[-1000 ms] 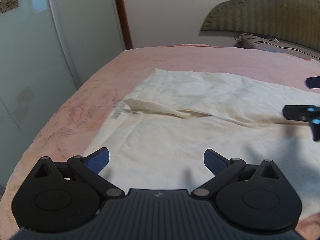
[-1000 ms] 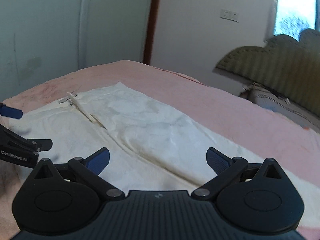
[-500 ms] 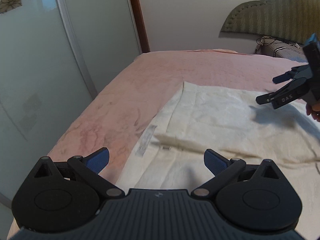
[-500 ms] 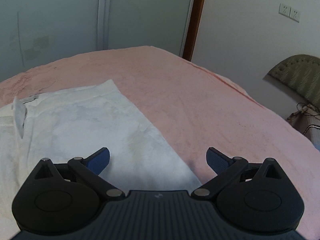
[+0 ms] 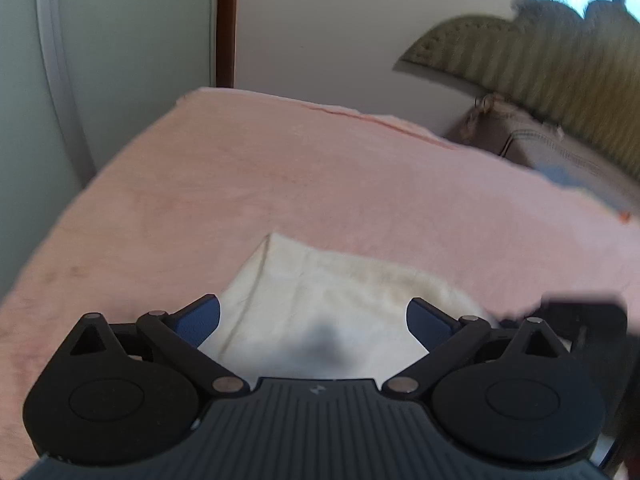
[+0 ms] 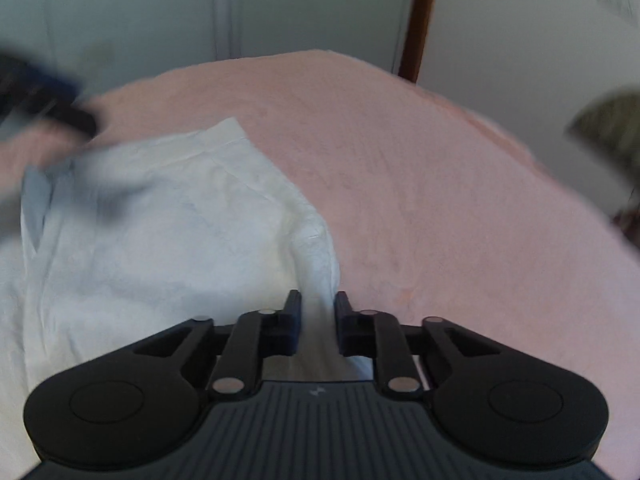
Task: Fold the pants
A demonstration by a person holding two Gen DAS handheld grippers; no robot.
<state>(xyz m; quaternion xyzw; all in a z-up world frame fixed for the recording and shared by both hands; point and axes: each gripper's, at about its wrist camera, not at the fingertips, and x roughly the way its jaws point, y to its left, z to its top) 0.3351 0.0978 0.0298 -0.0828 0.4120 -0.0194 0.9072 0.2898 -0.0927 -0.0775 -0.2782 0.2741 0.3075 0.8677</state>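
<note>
Cream-white pants (image 6: 160, 240) lie flat on a pink bedspread (image 6: 440, 200). My right gripper (image 6: 318, 308) sits at their right edge, its jaws closing, with a raised ridge of the fabric pinched between the pads. In the left wrist view a corner of the pants (image 5: 320, 292) lies just ahead of my left gripper (image 5: 314, 316), which is open and holds nothing. The left gripper (image 6: 44, 100) shows as a dark blur over the pants' far left side. A dark piece of the right gripper (image 5: 580, 312) shows at the right edge of the left wrist view.
The bed (image 5: 320, 168) ends at a pale wardrobe door (image 5: 100, 60) and a brown door frame (image 5: 225, 20). A green padded headboard (image 5: 540, 52) and a pillow (image 5: 560, 156) stand at the right.
The right jaws went from wide open to nearly shut on the pants' right edge. The left gripper swept across the pants to a corner of them, still open.
</note>
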